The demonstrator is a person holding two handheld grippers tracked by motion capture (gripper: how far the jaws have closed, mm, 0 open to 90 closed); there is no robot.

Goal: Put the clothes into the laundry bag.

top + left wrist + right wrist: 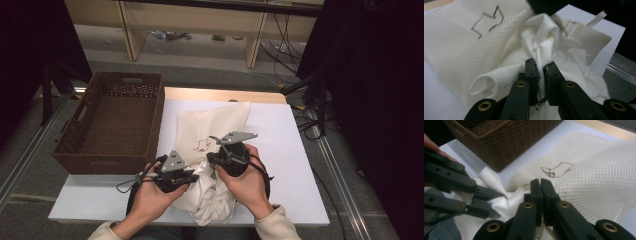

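A brown wicker basket (112,120) sits empty at the counter's (295,150) left edge. Just right of it, a cream mesh laundry bag (210,125) bearing a dark scribble lies crumpled. The left gripper (540,71) pinches a white fold; the right gripper (540,185) is fully closed against the cloth.

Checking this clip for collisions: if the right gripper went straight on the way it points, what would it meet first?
Most likely the cream mesh cloth with the dark drawing, lying directly beyond the right gripper; the wicker basket sits off to one side. Depth is hard to judge.
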